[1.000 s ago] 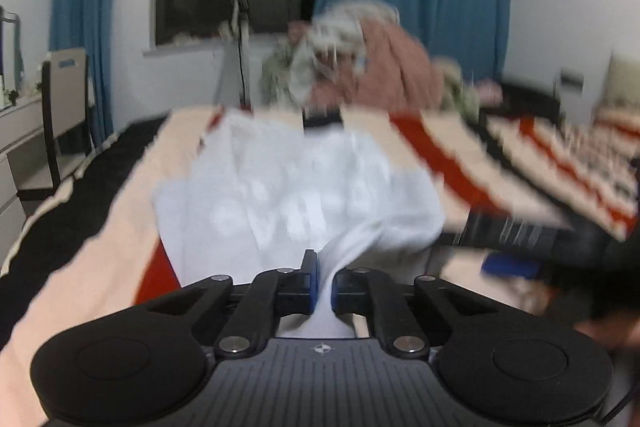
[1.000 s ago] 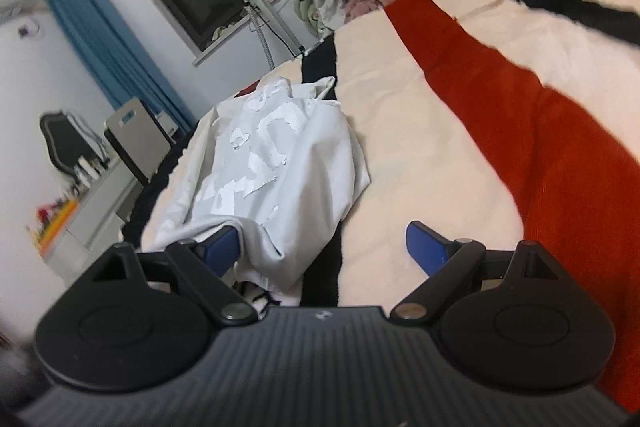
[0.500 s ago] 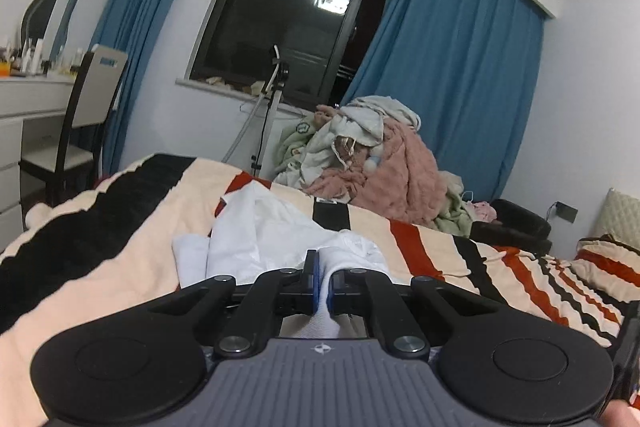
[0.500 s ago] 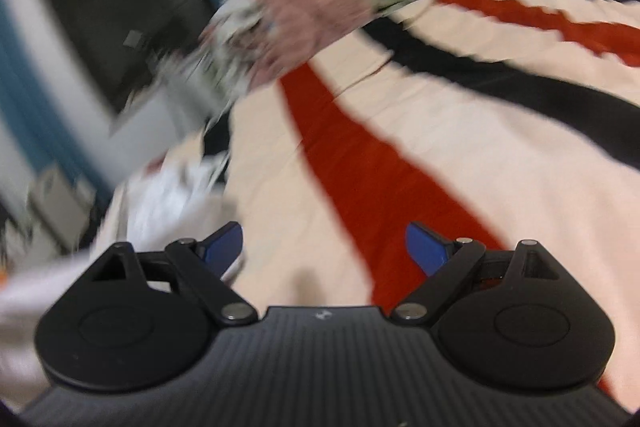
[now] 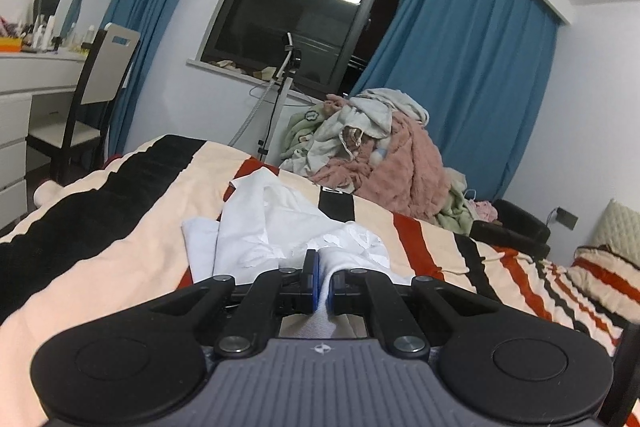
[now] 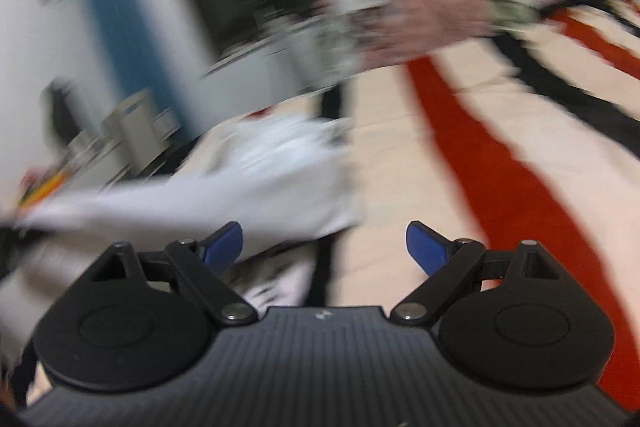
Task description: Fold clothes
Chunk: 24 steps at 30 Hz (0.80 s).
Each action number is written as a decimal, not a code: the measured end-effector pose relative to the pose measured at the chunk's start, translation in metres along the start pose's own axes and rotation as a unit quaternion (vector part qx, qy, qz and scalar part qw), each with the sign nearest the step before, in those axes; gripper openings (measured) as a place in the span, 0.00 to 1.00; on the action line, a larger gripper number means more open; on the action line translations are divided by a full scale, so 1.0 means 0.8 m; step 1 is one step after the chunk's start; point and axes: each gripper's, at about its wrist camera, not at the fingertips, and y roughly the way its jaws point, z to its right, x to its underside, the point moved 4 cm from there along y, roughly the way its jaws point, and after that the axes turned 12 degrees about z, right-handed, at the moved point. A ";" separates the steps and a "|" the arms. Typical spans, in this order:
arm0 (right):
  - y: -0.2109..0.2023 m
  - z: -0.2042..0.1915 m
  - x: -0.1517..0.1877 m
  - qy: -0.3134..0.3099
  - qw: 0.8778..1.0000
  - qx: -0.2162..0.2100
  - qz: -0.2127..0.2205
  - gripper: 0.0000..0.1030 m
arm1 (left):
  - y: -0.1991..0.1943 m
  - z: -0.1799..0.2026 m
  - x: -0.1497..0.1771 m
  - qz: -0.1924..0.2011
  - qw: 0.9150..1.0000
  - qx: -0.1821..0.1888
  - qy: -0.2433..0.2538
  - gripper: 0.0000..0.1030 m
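Observation:
A white T-shirt with a pale print (image 5: 280, 227) lies rumpled on the striped bed cover (image 5: 100, 267). My left gripper (image 5: 323, 281) is shut on a bunched edge of the shirt and holds it up off the bed. In the right wrist view the shirt (image 6: 240, 183) is blurred and stretches to the left. My right gripper (image 6: 324, 247) is open and empty, over the bed just right of the shirt's near edge, its blue pads (image 6: 224, 245) wide apart.
A heap of unfolded clothes, pink and pale green (image 5: 376, 151), sits at the far end of the bed. A chair (image 5: 100, 83) and white dresser (image 5: 24, 99) stand at left. A tripod stand (image 5: 280, 87) is by the window. Pillows (image 5: 608, 239) lie at right.
My left gripper has tilted up and lifted the shirt's edge, still shut on it. My right gripper swung right, then back toward the shirt, and stayed open.

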 end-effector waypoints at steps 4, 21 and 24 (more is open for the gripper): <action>0.007 -0.060 0.021 -0.082 0.992 -0.090 -0.018 0.87 | 0.002 -0.002 0.001 -0.007 1.000 0.000 -0.008 0.05; 0.012 0.045 -0.037 0.107 0.992 0.022 0.059 0.89 | 0.002 -0.008 -0.003 0.011 0.999 0.001 -0.050 0.04; 0.012 -0.001 -0.023 0.040 0.997 -0.047 0.036 0.88 | -0.001 -0.012 -0.004 0.013 0.998 0.003 -0.064 0.04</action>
